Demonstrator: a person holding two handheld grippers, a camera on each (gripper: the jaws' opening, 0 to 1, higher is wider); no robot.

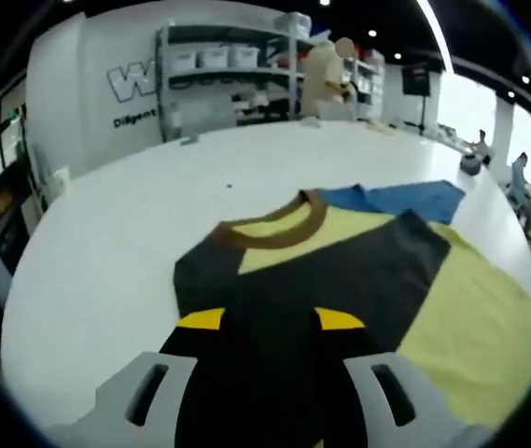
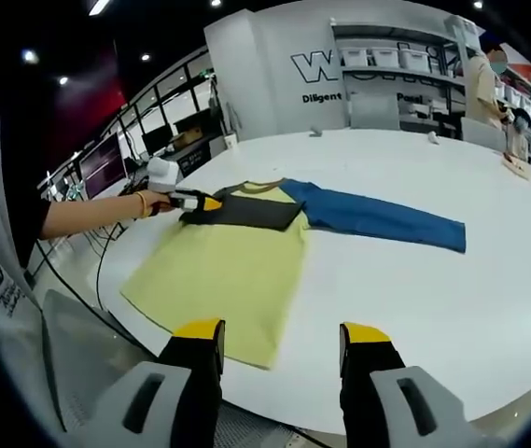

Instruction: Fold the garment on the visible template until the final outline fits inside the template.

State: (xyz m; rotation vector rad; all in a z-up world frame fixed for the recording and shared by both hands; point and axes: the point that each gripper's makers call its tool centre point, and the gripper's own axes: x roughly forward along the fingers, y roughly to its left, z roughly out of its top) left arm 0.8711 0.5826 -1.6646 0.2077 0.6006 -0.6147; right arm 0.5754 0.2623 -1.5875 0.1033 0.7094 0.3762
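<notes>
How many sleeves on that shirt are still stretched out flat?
1. The blue sleeve lies stretched out on the white table. The other side is folded over as a dark flap, held by the left hand-held gripper.

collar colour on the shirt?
Brown collar on the shirt; clearest in the left gripper view.

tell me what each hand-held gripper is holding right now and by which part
The left hand-held gripper grips the shirt at the dark folded-over part by the collar. The right hand-held gripper is open above the table, holding nothing.
</notes>
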